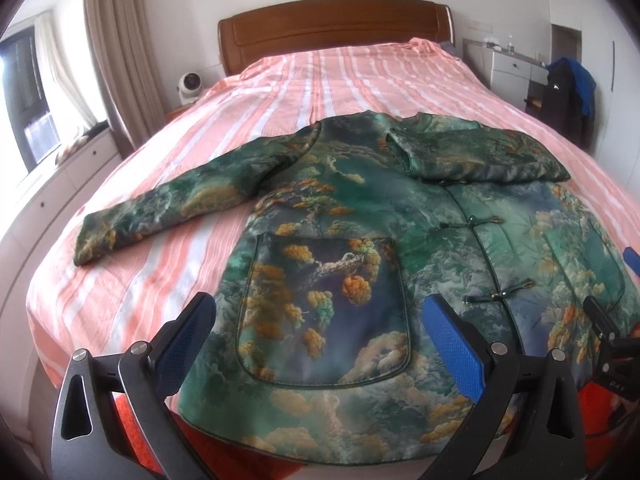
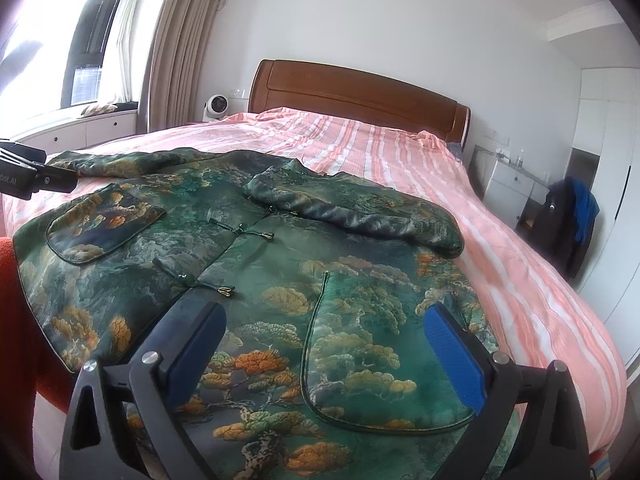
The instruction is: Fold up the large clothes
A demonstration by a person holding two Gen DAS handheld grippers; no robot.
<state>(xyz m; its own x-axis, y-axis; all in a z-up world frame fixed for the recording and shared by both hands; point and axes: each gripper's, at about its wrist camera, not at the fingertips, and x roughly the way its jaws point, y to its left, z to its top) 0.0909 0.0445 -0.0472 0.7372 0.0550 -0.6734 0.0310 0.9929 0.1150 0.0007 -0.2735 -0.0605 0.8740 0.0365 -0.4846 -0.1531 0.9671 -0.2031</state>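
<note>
A green jacket printed with pine trees and clouds lies front up on the bed, frog buttons done up. Its left sleeve stretches out flat over the sheet. Its right sleeve is folded across the chest. My left gripper hovers open above the left patch pocket near the hem, holding nothing. In the right wrist view the jacket fills the foreground, and my right gripper stands open over the right pocket. The folded sleeve lies beyond it.
The bed's pink and white striped sheet runs to a wooden headboard. A small white fan sits at the left, a white nightstand and a chair with dark clothes at the right. Red fabric shows at the foot.
</note>
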